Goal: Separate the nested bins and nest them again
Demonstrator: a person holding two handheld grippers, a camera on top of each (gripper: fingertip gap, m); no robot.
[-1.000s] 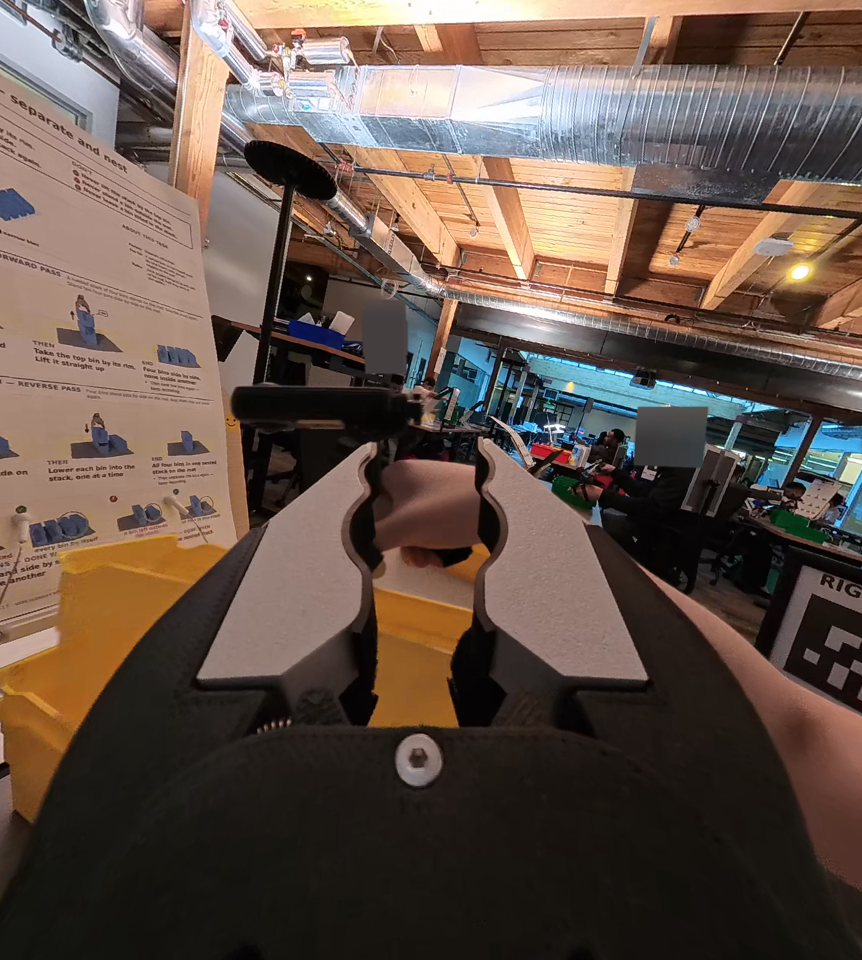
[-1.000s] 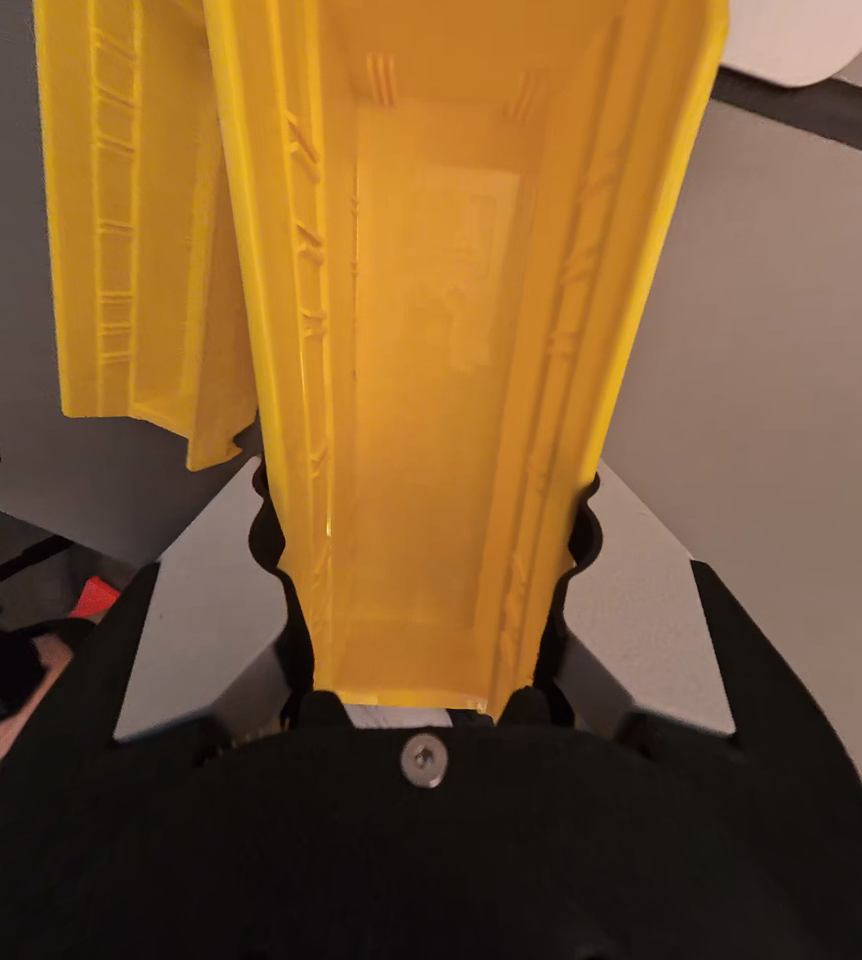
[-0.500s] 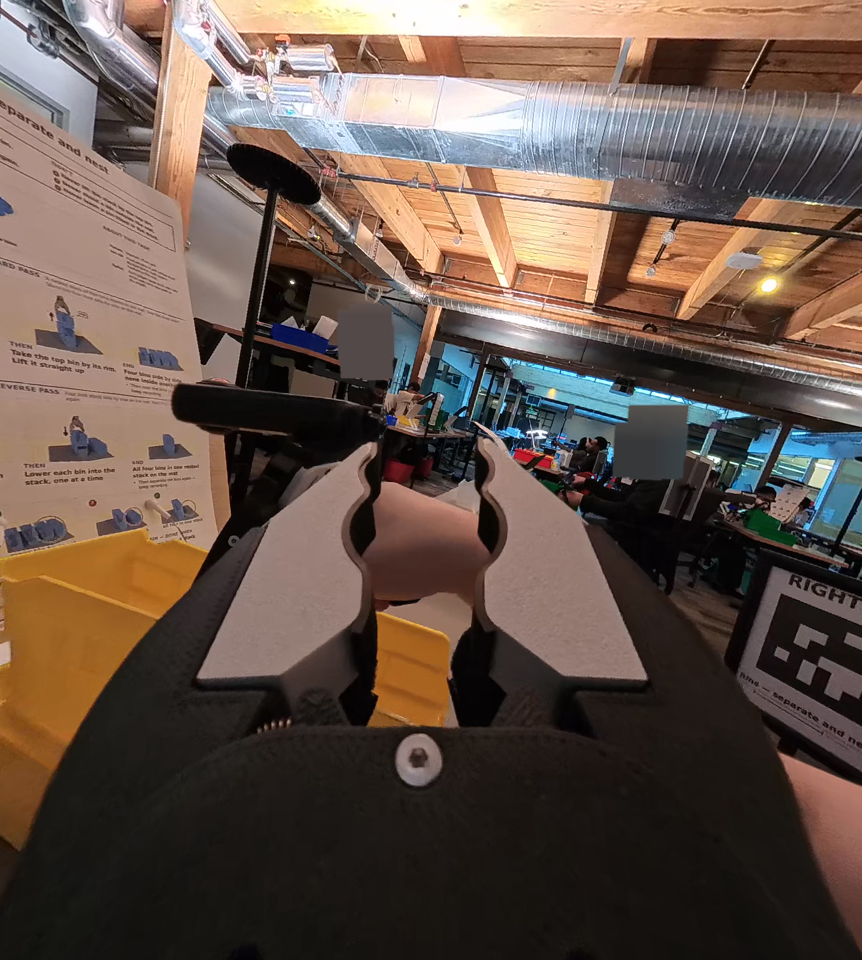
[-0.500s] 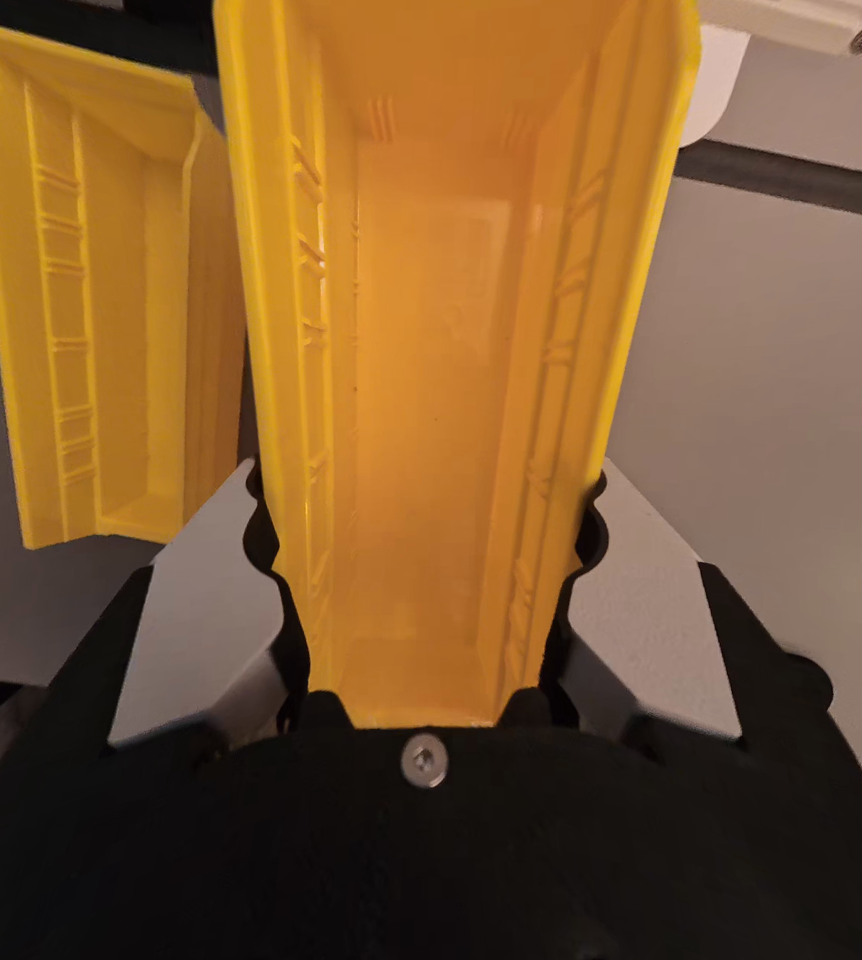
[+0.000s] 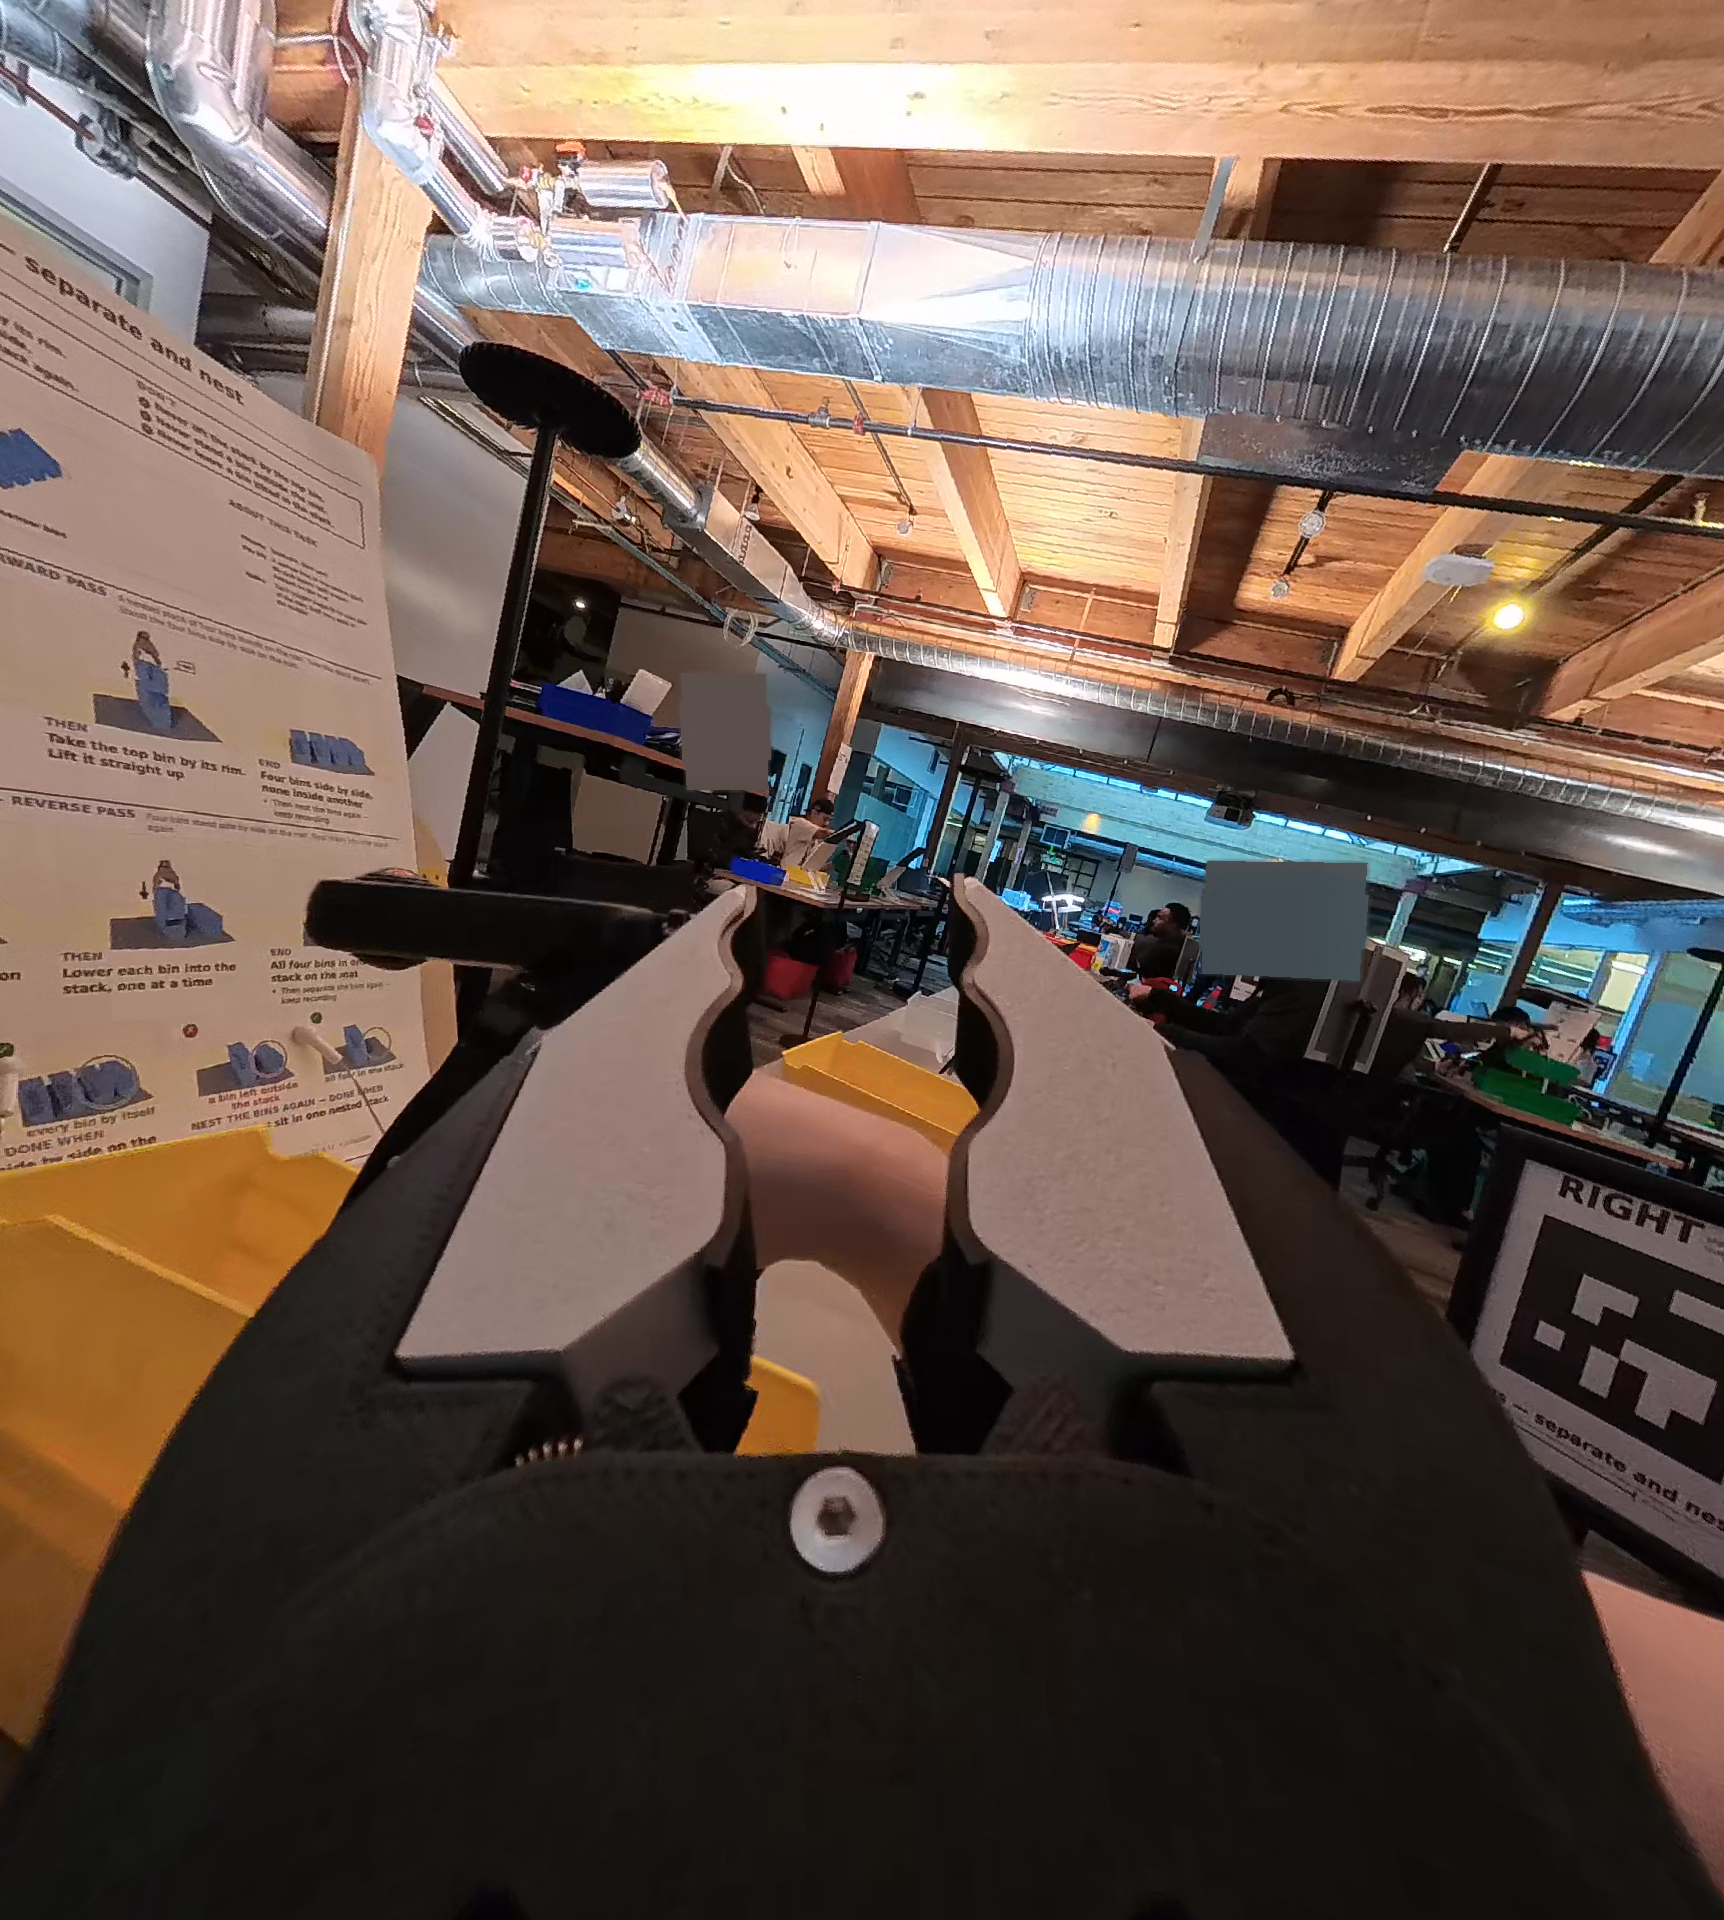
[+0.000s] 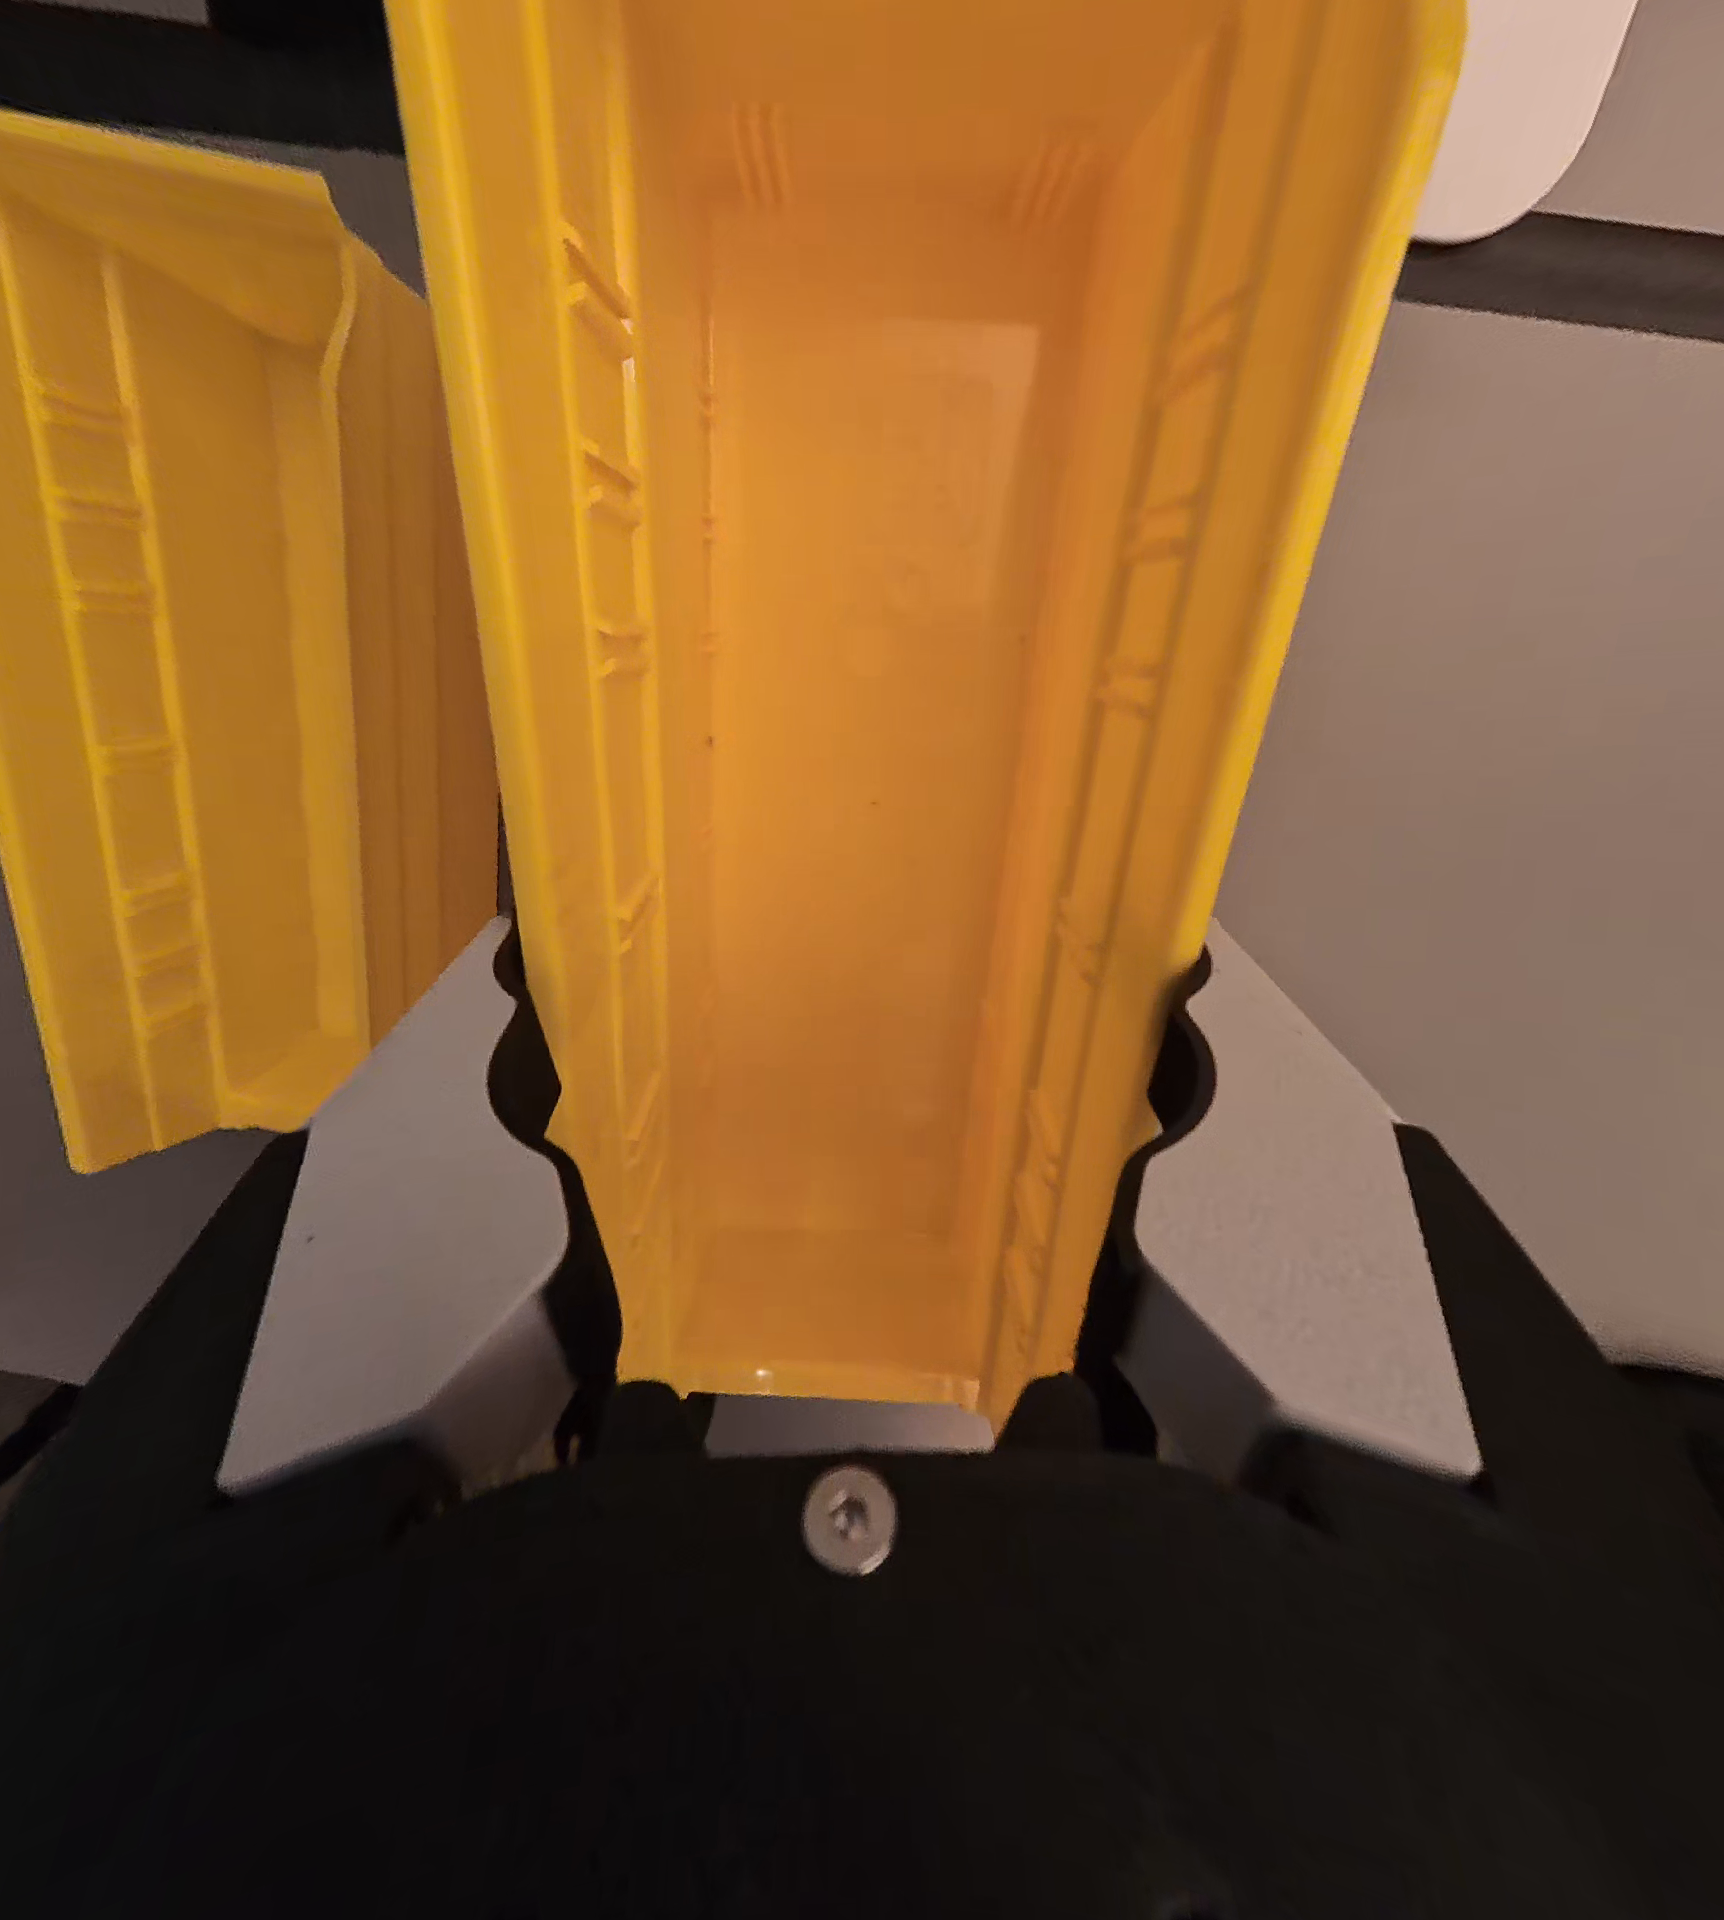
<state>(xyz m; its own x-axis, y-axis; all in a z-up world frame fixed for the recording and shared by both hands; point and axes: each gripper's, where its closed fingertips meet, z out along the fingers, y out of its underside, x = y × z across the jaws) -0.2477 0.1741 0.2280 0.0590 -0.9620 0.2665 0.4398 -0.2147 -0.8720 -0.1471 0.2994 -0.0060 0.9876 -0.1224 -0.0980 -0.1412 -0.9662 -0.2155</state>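
The right gripper (image 6: 853, 1039) held a yellow bin (image 6: 868, 675) by both side walls, its left rim just beside a second bin (image 6: 162, 623), so a snag or slip was judged likely, with open mat (image 6: 1564, 779) rightward; the left gripper (image 5: 850, 914) stood narrow and empty.

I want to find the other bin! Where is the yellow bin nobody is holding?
In the right wrist view, the loose yellow bin sits at left on the grey mat, beside the held bin.
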